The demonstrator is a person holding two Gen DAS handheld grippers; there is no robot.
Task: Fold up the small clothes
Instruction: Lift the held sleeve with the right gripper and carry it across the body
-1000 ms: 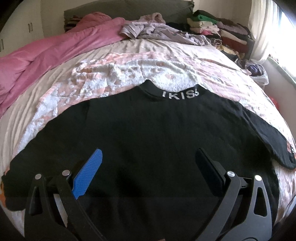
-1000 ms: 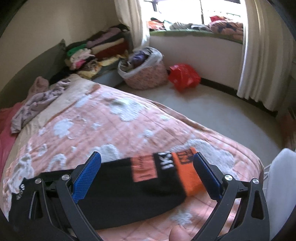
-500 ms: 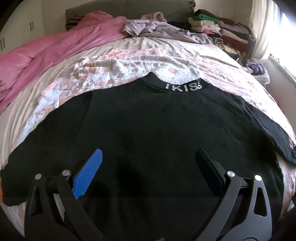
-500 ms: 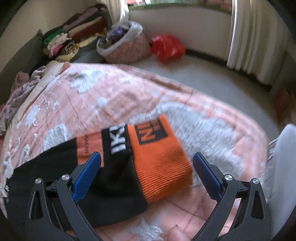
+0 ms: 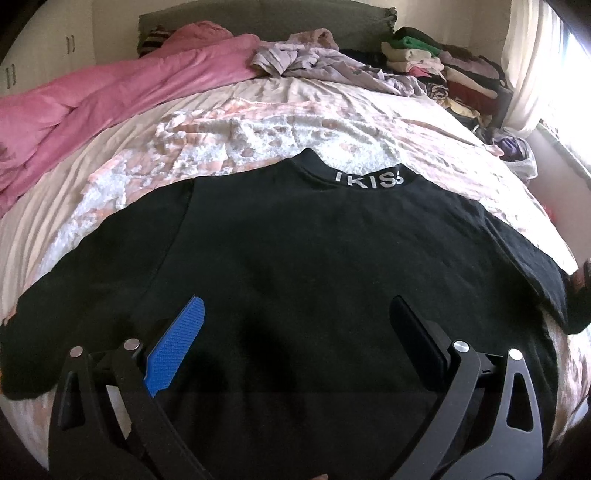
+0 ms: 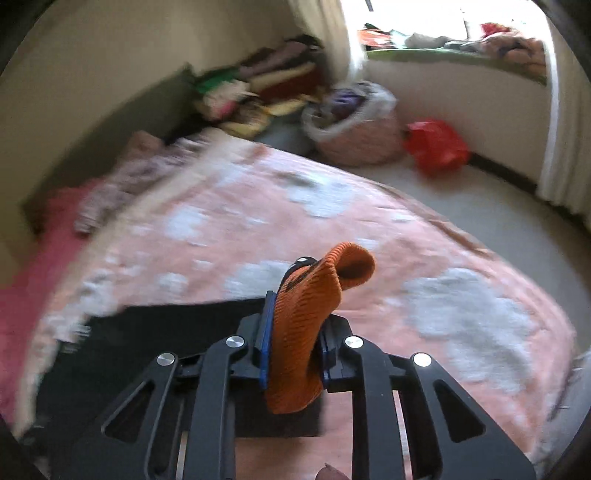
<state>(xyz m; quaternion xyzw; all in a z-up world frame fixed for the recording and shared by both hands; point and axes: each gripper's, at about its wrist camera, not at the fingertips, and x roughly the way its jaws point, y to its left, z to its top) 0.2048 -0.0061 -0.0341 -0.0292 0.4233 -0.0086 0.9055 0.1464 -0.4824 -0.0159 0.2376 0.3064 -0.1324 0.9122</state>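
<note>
Right wrist view: black long-sleeved sweater (image 5: 295, 266) flat on pink-and-white quilted bed (image 6: 229, 206); right gripper (image 6: 293, 314) fingers closing on its orange ribbed cuff (image 6: 306, 314); left gripper (image 5: 295, 321) fingers wide, empty.

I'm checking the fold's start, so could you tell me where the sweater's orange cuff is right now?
In the right wrist view, the orange cuff sits low and centre, pinched in the closing right gripper, raised above the pink bedspread.

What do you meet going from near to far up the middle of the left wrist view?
Left gripper, jaws open over the cloth → black sweater spread flat → its collar with white letters → pink and white bedspread → crumpled lilac garment → dark headboard.
</note>
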